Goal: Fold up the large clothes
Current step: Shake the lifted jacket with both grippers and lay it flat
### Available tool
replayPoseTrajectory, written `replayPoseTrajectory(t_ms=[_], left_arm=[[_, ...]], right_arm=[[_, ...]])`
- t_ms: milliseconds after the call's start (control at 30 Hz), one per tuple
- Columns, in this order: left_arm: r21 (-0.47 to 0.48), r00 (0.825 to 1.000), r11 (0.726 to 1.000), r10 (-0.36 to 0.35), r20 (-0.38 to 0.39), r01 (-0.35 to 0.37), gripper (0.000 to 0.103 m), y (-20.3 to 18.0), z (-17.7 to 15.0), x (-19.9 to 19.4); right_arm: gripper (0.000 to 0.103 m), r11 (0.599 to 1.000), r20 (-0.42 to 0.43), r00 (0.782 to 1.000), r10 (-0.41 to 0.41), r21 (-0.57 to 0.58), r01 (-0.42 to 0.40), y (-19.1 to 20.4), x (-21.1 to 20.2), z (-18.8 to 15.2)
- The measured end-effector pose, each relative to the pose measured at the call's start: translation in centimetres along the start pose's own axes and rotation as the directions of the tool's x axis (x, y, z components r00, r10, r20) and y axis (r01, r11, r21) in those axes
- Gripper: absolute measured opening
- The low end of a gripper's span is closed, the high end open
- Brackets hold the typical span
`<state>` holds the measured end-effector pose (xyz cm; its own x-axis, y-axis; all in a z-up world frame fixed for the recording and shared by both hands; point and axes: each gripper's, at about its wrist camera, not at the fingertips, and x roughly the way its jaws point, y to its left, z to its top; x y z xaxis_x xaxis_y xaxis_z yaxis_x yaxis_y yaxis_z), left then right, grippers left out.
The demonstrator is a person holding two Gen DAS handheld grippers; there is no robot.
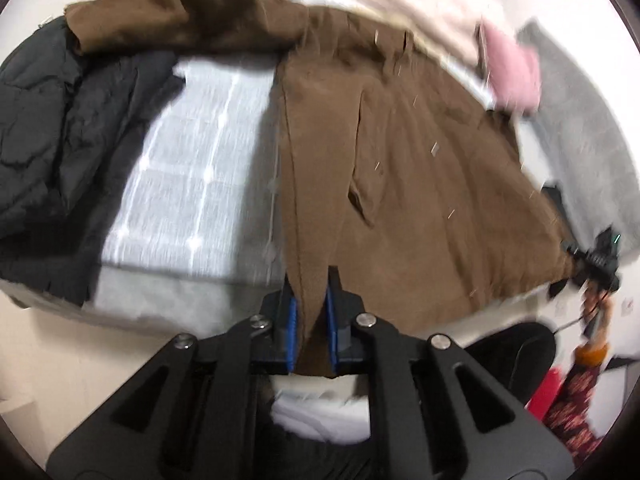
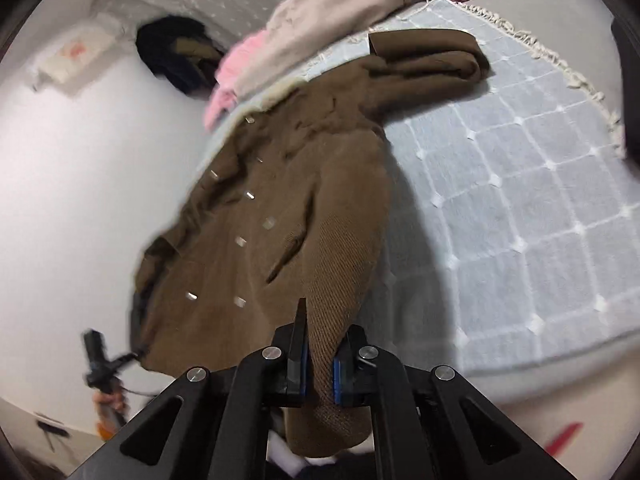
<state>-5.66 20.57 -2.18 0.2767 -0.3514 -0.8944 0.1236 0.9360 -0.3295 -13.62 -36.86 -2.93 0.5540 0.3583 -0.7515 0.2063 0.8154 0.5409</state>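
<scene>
My left gripper (image 1: 311,312) is clamped down on a fold of the large brown woven coat (image 1: 420,184), its blue pads (image 1: 293,332) pressing the cloth from both sides at the near hem. My right gripper (image 2: 320,360) is likewise closed on the same coat (image 2: 256,240), pinching a thick rounded roll of its fabric that hangs out below the fingers. In the left view that right gripper (image 1: 596,258) shows small and blurred at the coat's far right edge.

The coat lies spread across the pale blue quilted bedspread with a white grid pattern (image 2: 520,208), with small metallic studs (image 2: 240,242) scattered over its front and a slit pocket (image 2: 286,258) near the middle. One sleeve (image 2: 432,60) lies folded across the top of the coat, stretched over the bedspread.

Left of the coat, in the left wrist view, a black padded jacket (image 1: 52,152) sits bunched on the bed. Beyond the coat's collar lies a heap of pale beige and pink fluffy garments (image 2: 280,40), and past that a dark bundle (image 2: 176,52) rests against the white surface
</scene>
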Motion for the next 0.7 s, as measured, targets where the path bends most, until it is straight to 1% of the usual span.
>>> replayPoseTrajectory(t_ms=[33, 67, 100, 133, 167, 200, 233, 300, 367, 400, 433, 500, 533, 600, 633, 667, 700], left_arm=[[0.017, 0.999, 0.999, 0.034, -0.043, -0.033, 0.014, -0.2, -0.4, 1.2], [0.053, 0.991, 0.995, 0.092, -0.097, -0.088, 0.014, -0.2, -0.7, 3.1], [0.097, 0.975, 0.983, 0.171, -0.143, -0.158, 0.014, -0.1, -1.0, 5.2], [0.125, 0.96, 0.97, 0.227, -0.165, -0.208, 0.015, -0.1, -1.2, 6.6], [0.136, 0.949, 0.962, 0.258, -0.18, -0.236, 0.017, 0.0, -1.4, 7.6], [0.133, 0.948, 0.962, 0.26, -0.186, -0.238, 0.018, -0.1, -1.2, 7.8], [0.132, 0.951, 0.963, 0.256, -0.173, -0.235, 0.02, -0.3, -0.9, 7.4], [0.159, 0.957, 0.955, 0.268, -0.113, -0.249, 0.03, -1.1, -0.2, 5.5], [0.184, 0.958, 0.947, 0.279, -0.072, -0.262, 0.052, -1.6, 0.4, 4.1], [0.193, 0.957, 0.942, 0.287, -0.04, -0.274, 0.057, -1.9, 0.9, 3.0], [0.194, 0.956, 0.939, 0.291, -0.013, -0.283, 0.064, -2.1, 1.6, 2.3], [0.18, 0.956, 0.939, 0.291, 0.044, -0.294, 0.065, -2.4, 3.0, 0.5], [0.171, 0.957, 0.942, 0.282, 0.062, -0.289, 0.066, -2.5, 3.6, -0.1], [0.156, 0.961, 0.95, 0.256, 0.104, -0.27, 0.07, -3.0, 5.9, -1.5], [0.155, 0.959, 0.95, 0.256, 0.119, -0.273, 0.074, -3.1, 6.8, -1.6], [0.156, 0.953, 0.945, 0.266, 0.148, -0.288, 0.076, -3.8, 8.2, -2.1], [0.165, 0.94, 0.934, 0.286, 0.186, -0.316, 0.077, -4.7, 9.6, -2.8]], right_arm=[[0.007, 0.996, -0.042, 0.995, -0.086, -0.034, 0.084, 0.1, 0.7, -0.5], [0.007, 0.99, -0.081, 0.987, -0.139, -0.041, 0.136, -0.4, 1.6, -0.9], [0.007, 0.981, -0.121, 0.974, -0.192, -0.051, 0.187, -1.2, 2.6, -1.3], [0.008, 0.958, -0.177, 0.941, -0.287, -0.075, 0.278, -2.3, 4.5, -2.0], [0.009, 0.943, -0.209, 0.919, -0.334, -0.078, 0.325, -3.4, 5.4, -2.5], [0.013, 0.928, -0.248, 0.894, -0.372, -0.076, 0.365, -4.4, 6.6, -2.9], [0.02, 0.925, -0.273, 0.885, -0.378, -0.065, 0.375, -5.2, 7.2, -3.2], [0.024, 0.93, -0.258, 0.896, -0.362, -0.04, 0.364, -5.5, 6.3, -3.0], [0.027, 0.93, -0.247, 0.898, -0.365, -0.053, 0.363, -5.0, 4.9, -2.5], [0.032, 0.923, -0.233, 0.894, -0.383, -0.068, 0.378, -4.6, 4.0, -2.1], [0.04, 0.914, -0.209, 0.89, -0.405, -0.085, 0.396, -4.0, 3.0, -1.4], [0.05, 0.906, -0.156, 0.893, -0.423, -0.105, 0.411, -2.6, 1.3, -0.6], [0.051, 0.907, -0.129, 0.899, -0.418, -0.109, 0.406, -1.7, 0.5, 0.1], [0.054, 0.916, -0.086, 0.915, -0.394, -0.117, 0.383, 0.0, -0.9, 1.8], [0.055, 0.919, -0.071, 0.92, -0.385, -0.122, 0.375, 0.9, -1.3, 2.6], [0.056, 0.919, -0.049, 0.924, -0.379, -0.131, 0.371, 2.3, -1.0, 3.9], [0.057, 0.918, -0.03, 0.925, -0.378, -0.144, 0.37, 3.2, -1.1, 4.8]])
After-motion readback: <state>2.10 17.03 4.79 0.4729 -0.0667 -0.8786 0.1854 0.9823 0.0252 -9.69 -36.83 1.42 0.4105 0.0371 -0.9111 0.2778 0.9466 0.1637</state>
